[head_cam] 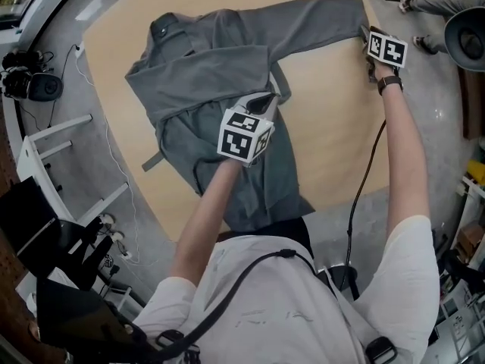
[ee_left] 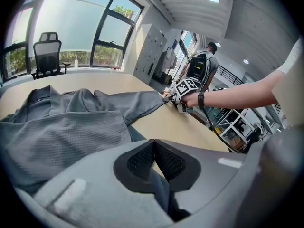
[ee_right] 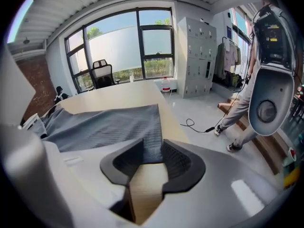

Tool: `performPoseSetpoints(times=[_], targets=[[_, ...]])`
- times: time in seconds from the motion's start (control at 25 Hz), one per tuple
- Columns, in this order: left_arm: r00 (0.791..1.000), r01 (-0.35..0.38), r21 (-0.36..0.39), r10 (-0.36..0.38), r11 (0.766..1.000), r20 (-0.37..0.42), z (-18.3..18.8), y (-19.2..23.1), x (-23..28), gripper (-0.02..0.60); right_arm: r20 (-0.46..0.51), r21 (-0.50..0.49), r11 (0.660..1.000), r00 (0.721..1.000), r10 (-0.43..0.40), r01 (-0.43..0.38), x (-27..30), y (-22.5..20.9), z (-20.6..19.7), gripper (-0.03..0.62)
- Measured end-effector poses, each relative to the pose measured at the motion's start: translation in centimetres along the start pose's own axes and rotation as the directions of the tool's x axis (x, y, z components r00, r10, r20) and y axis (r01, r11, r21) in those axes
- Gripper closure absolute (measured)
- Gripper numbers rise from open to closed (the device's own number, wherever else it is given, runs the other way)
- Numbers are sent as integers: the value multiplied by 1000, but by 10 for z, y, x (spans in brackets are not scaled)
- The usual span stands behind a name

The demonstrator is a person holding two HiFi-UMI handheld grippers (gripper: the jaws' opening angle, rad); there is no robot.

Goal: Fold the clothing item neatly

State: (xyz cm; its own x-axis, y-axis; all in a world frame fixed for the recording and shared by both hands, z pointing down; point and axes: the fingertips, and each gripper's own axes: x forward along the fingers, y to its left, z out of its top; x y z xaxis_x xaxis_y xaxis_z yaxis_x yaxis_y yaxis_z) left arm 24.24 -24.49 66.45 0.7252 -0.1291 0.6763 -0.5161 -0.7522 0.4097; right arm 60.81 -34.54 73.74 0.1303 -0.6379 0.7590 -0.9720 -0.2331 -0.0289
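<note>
A grey long-sleeved shirt lies spread on the round wooden table, collar at the far left. One sleeve is folded across the body. My left gripper rests on the middle of the shirt, shut with a fold of its grey cloth caught between the pads. The other sleeve stretches out to the table's far right edge. There my right gripper stands open, and the sleeve's cuff reaches in between its fingers without being pressed. The right gripper also shows in the left gripper view at the sleeve's end.
The table edge runs close beside the right gripper, with floor and a black cable beyond. An office chair stands at the far side. A person with a backpack stands by the lockers. White frames and camera gear sit left of the table.
</note>
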Motion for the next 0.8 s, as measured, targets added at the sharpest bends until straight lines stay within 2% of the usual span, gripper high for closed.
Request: performPoseSetpoints(times=[0.08,0.24,0.4,0.64,0.8], targets=[[1000,1,-17,-1,1000,2,-3,2,-2,580,4,12,1000,1000,-20,20,2,1,0,466],[1000,-1,-36,2,999,9,-7,5,-6,580,-2,-2,1000,1000,-10,10,3,8,2,533],[1000,6,-62,-4,998,28,-8,11,-18,580,64,0,998,996,60,-60,-13,32,22,536],[997,-6,-98,13,995,79,-4,22,-49,580,169,-77,986,972,160,-149,-61,88,65,537],[990,-29,-114,44,993,131,2,33,-75,580,212,-159,965,947,241,-210,-93,140,101,537]])
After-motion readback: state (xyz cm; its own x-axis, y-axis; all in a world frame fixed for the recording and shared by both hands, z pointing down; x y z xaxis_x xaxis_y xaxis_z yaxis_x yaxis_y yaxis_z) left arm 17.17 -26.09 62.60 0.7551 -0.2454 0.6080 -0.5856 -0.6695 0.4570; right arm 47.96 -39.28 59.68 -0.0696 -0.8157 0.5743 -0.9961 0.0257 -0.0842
